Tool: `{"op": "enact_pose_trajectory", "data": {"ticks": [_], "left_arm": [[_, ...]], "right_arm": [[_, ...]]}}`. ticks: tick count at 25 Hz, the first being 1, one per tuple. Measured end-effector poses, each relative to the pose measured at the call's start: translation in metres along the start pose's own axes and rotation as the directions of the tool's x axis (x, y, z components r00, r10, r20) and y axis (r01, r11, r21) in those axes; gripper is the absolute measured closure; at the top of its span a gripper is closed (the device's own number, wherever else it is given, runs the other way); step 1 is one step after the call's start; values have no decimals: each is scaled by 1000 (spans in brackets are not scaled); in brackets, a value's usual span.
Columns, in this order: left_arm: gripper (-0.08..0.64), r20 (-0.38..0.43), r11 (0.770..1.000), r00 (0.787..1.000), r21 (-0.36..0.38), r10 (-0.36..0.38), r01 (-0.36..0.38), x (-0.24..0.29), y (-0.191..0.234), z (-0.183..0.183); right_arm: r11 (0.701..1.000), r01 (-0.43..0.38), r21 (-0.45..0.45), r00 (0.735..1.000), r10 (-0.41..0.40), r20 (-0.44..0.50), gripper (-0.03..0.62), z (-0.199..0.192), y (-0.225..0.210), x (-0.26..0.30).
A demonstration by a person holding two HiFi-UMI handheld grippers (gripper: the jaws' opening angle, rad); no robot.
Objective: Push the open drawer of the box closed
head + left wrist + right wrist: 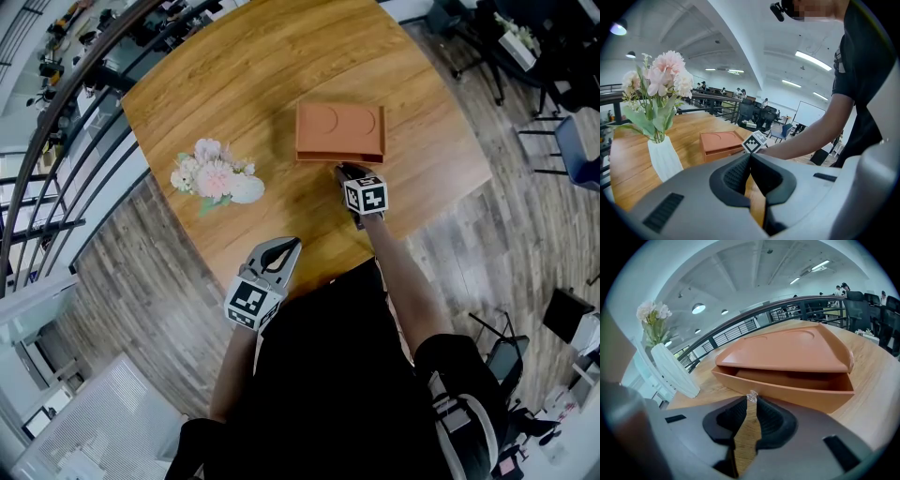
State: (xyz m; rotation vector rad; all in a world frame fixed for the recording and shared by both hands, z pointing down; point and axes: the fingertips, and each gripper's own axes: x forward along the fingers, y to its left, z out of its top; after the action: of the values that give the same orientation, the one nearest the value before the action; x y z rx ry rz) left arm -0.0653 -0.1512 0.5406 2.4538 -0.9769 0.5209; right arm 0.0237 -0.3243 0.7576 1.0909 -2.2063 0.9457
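Furthest left on the round light-wood table (234,56) we see a white ribbed vase of pale pink flowers (217,178), well apart from the work and no part of it. Next comes the left tongs (292,243), hanging at the table's near edge with its jaws together on nothing; in the left gripper view only the wood grain shows beyond them. We judge it to be idle.

Right of centre sits the flat terracotta-orange box (339,131). Its long axis runs left to right across the head view. Its single wide drawer (787,392) faces us and stands out a little from the body, so a dark gap shows under the lid. The drawer slides along the short axis, away from us to shut.

The right tongs (345,172) is at the drawer front, jaws together and empty. In the right gripper view its tips sit at the small clear knob (752,397), left of the middle of the front. Whether they touch it we cannot tell.

We take the step in hand to be the start of the push. The next move calls for a straight, level shove away from us, square to the front. Since the contact is off centre, we think the light box may skid or turn.
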Motion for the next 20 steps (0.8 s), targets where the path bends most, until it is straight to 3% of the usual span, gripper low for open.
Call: {"op": "enact_pose_trajectory", "data": {"ticks": [20], "left_arm": [[537, -8, 1000, 1000, -10, 1, -1, 1, 4, -2]], "right_arm": [[1000, 9, 4, 1000, -9, 9, 511, 14, -9, 7]]}}
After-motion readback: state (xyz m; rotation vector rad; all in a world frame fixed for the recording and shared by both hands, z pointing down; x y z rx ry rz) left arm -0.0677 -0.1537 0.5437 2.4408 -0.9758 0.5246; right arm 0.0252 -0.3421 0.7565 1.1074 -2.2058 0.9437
